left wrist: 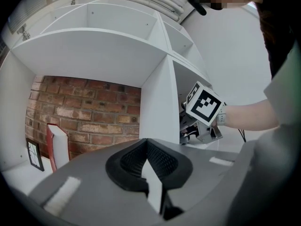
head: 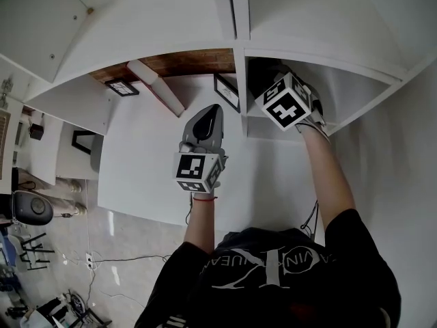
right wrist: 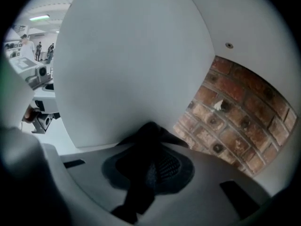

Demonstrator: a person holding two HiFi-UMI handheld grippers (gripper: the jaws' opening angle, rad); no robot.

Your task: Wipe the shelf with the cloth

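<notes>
The white shelf unit (head: 171, 162) fills the head view, with a vertical divider (head: 240, 94) between two compartments. My right gripper (right wrist: 148, 171) reaches into the right compartment, its marker cube (head: 287, 102) covering the jaws from above. In the right gripper view a dark cloth (right wrist: 146, 138) is bunched between the jaws, which are shut on it, close to the white divider wall (right wrist: 131, 69). My left gripper (head: 207, 115) hovers over the shelf board left of the divider, jaws shut with nothing in them. The left gripper view shows the right gripper's cube (left wrist: 205, 103) at the compartment's mouth.
A brick wall (head: 198, 61) backs the shelf. In the left compartment stand a red-and-white book (head: 156, 87) and a small black picture frame (head: 123, 86); another frame (head: 227, 91) leans by the divider. Cables and a stool (head: 31, 207) lie on the floor at lower left.
</notes>
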